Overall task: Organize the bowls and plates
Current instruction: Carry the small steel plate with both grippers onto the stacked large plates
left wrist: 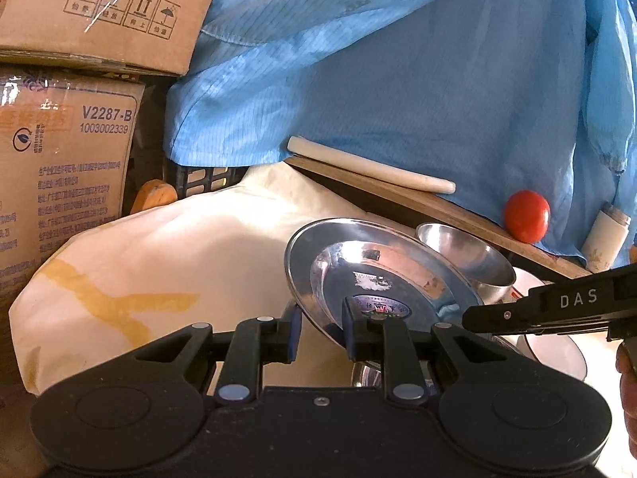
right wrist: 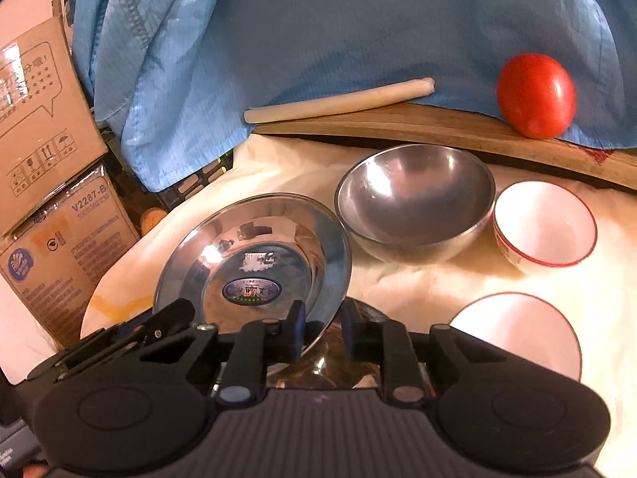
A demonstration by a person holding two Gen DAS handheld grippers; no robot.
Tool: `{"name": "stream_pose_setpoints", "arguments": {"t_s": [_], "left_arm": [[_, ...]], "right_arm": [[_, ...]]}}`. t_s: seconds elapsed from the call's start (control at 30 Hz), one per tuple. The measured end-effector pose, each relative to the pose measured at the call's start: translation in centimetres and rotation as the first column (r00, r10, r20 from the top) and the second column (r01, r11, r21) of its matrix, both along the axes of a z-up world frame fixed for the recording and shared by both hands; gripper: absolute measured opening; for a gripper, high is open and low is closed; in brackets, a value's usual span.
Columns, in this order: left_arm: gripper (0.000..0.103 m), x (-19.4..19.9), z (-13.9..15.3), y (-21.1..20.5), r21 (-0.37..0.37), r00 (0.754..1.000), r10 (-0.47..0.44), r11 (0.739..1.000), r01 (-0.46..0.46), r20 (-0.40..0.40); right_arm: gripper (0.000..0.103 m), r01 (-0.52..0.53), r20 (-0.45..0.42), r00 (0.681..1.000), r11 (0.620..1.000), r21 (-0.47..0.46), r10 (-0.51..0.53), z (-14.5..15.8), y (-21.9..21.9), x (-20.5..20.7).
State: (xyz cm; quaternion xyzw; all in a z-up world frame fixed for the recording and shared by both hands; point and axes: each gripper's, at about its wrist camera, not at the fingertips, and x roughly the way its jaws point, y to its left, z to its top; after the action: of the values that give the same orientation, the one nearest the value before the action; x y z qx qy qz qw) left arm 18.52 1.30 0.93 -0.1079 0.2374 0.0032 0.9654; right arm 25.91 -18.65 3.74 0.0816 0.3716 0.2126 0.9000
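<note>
A shiny steel plate (left wrist: 378,275) with a round sticker is tilted up off the cream cloth; it also shows in the right wrist view (right wrist: 254,263). My left gripper (left wrist: 320,330) straddles its near rim with the jaws apart. My right gripper (right wrist: 322,330) straddles the plate's right rim, jaws also apart, with another steel dish (right wrist: 338,370) beneath it. A steel bowl (right wrist: 416,199) stands behind the plate. Two white red-rimmed bowls sit to the right, one far (right wrist: 545,227) and one near (right wrist: 517,334).
A wooden board (right wrist: 438,127) with a rolling pin (right wrist: 338,99) and a red tomato (right wrist: 535,95) lies behind the bowls, under blue fabric (right wrist: 318,32). Cardboard boxes (left wrist: 67,151) stand at the left. The cream cloth (left wrist: 159,263) covers the table.
</note>
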Motion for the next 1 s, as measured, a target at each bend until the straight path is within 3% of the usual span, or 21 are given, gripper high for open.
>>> {"name": "stream_pose_setpoints", "arguments": {"t_s": [0.63,1.0], "left_arm": [[0.024,-3.5,-0.6,-1.9,0.04,0.996,-0.085,0.996,0.085,-0.016],[0.026,-4.4,-1.7,-2.3,0.019,0.989,-0.133,0.991,0.134,-0.062]], "right_arm": [[0.021,0.02,0.003,1.0,0.999,-0.025,-0.02,-0.3,-1.9,-5.9],[0.021,0.028,-0.007,1.0,0.999,-0.029,-0.028,-0.8,-2.9,-7.8]]}}
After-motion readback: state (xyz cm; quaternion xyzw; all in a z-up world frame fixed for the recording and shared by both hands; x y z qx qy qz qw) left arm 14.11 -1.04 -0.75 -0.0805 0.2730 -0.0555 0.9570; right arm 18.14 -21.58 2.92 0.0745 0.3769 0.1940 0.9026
